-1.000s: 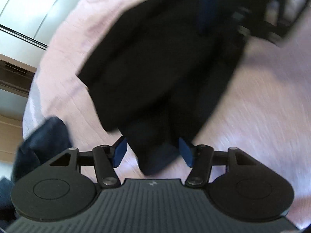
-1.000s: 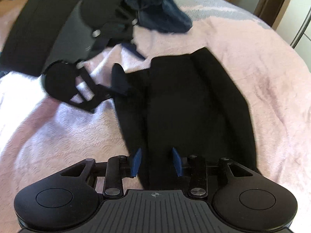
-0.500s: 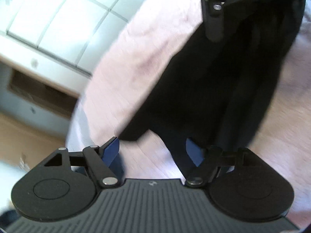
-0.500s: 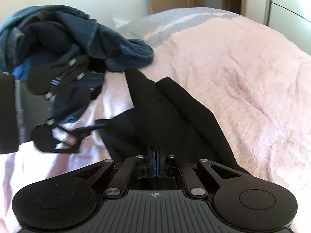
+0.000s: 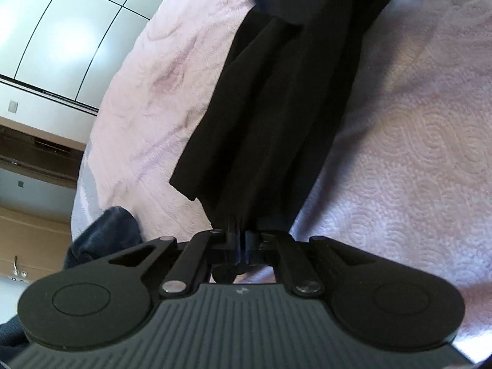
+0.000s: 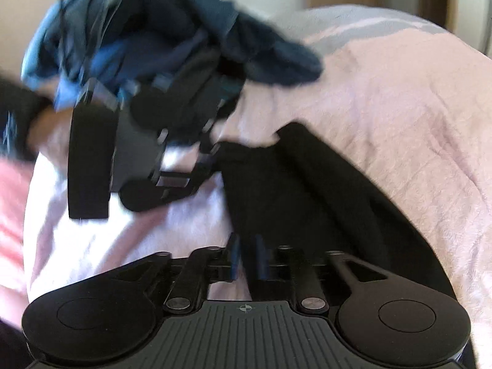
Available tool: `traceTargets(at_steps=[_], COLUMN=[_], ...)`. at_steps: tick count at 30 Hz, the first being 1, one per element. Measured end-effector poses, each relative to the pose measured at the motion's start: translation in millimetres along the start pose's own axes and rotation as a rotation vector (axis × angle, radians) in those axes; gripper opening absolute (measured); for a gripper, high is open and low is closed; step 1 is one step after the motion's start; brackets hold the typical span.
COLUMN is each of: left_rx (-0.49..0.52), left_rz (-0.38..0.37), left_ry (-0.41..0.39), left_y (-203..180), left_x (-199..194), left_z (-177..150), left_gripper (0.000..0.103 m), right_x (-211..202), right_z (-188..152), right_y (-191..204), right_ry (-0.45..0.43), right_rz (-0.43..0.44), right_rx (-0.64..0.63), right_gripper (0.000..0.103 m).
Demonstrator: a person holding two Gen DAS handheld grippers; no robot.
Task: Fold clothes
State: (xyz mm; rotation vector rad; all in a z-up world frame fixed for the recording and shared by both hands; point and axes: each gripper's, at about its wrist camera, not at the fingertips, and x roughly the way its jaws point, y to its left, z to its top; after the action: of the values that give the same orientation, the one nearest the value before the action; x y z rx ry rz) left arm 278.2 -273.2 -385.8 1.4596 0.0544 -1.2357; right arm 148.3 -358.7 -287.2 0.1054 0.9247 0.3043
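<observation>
A black garment (image 5: pixel 276 107) lies in long folds on the pink bedspread (image 5: pixel 399 153). My left gripper (image 5: pixel 241 236) is shut on its near edge, and the cloth runs taut from the pads to the top of the view. In the right wrist view the garment (image 6: pixel 307 200) spreads ahead and to the right. There my left gripper (image 6: pixel 220 150), blurred, pinches the far corner. My right gripper (image 6: pixel 246 258) sits at the garment's near edge with its jaws opening. A narrow gap shows between the blue pads, and blur hides whether cloth is still in it.
A heap of blue and dark clothes (image 6: pixel 153 30) lies at the far side of the bed, and its dark blue end (image 5: pixel 104 230) shows left of my left gripper. White wardrobe panels (image 5: pixel 61 30) stand beyond the bed's edge. A person's sleeve and hand (image 6: pixel 18 123) are at the left.
My left gripper, wide open half a second ago, has closed on the garment's edge and pulled it taut. My right gripper, then shut on the cloth, now shows its pads parted.
</observation>
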Motion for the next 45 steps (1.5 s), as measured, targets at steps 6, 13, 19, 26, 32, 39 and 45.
traceTargets(at_steps=[6,13,19,26,32,39,45], left_rx=[-0.004,-0.051,-0.064,-0.073,-0.074,0.059,0.077], left_rz=[0.007,-0.027,-0.035,-0.01,0.035,-0.046,-0.062], left_ry=[0.007,0.015,0.024,0.012,0.014,0.044,0.086], left_y=[-16.2,-22.2,-33.2,-21.3,-7.7,-20.1,-15.7], left_x=[-8.9,-10.9,-9.7,-0.8,4.1,15.1,14.4], left_z=[-3.0,-7.1,-9.0,-7.7,-2.9,-9.3,-4.0], left_gripper=[0.002,0.001,0.001,0.002,0.002,0.004,0.017], right_x=[17.4,81.3,45.8,109.9,80.1,7.9,-62.1], right_z=[10.5,20.7,48.8,53.5,55.8,-41.6,-183.2], right_y=[-37.8,-56.0,-83.7,-77.9,-109.5,-76.2,-76.4], right_ry=[-0.034,0.038,-0.125,0.049,-0.135,-0.08,0.069], right_rz=[-0.183,-0.313,-0.302,-0.213,-0.421,-0.384,-0.593], right_rx=[0.08,-0.128,0.03,-0.231,-0.014,0.205,0.531], right_gripper=[0.053,0.053,0.053,0.053,0.053,0.053,0.053])
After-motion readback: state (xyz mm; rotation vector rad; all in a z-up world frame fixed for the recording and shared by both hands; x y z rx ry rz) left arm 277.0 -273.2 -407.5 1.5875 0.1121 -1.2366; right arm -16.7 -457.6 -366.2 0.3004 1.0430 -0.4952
